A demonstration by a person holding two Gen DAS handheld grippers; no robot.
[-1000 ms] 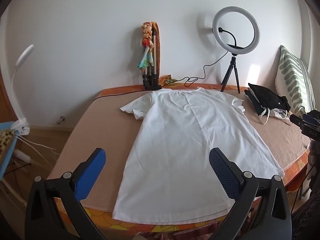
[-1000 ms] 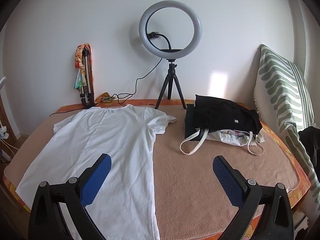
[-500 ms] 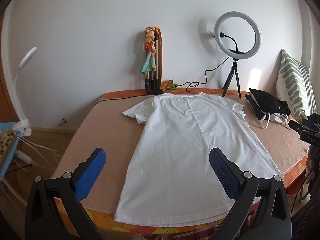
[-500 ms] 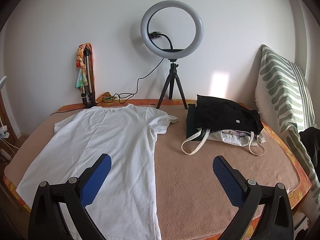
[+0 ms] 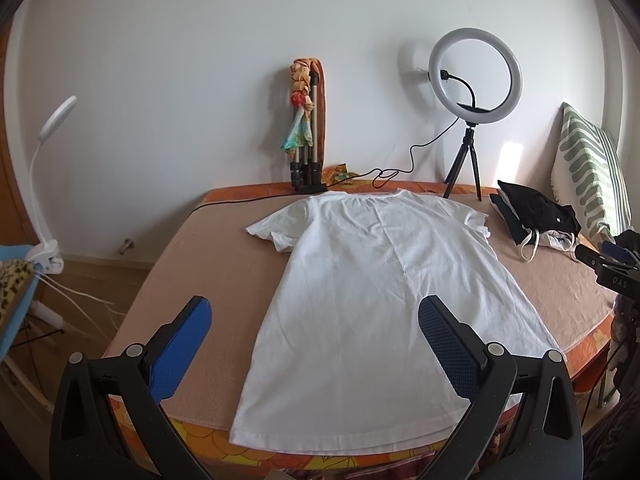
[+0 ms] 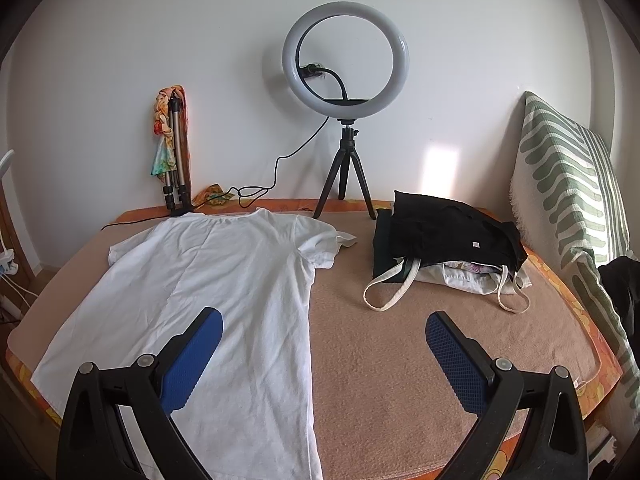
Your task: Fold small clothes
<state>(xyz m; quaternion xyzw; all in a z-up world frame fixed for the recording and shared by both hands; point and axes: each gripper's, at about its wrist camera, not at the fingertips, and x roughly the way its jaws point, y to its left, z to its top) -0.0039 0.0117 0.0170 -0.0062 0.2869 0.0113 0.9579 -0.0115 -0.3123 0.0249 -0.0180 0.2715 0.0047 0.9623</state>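
A white T-shirt (image 5: pixel 376 288) lies spread flat on the tan-covered bed, collar toward the wall, hem at the near edge. It also shows at the left of the right wrist view (image 6: pixel 208 292). My left gripper (image 5: pixel 314 316) is open and empty, held above the shirt's lower half. My right gripper (image 6: pixel 322 330) is open and empty, above the shirt's right edge and the bare blanket. Part of the right gripper (image 5: pixel 608 264) shows at the right edge of the left wrist view.
A pile of black clothes on a white tote bag (image 6: pixel 448 240) lies at the back right. A ring light on a tripod (image 6: pixel 346 64) and a folded tripod with scarves (image 6: pixel 174 148) stand by the wall. A striped pillow (image 6: pixel 568 184) leans at right. A clip lamp (image 5: pixel 44 184) stands left.
The left wrist view has pulled back and risen a little, so the shirt looks smaller and farther. The right wrist view has shifted only slightly. Both grippers stay open.
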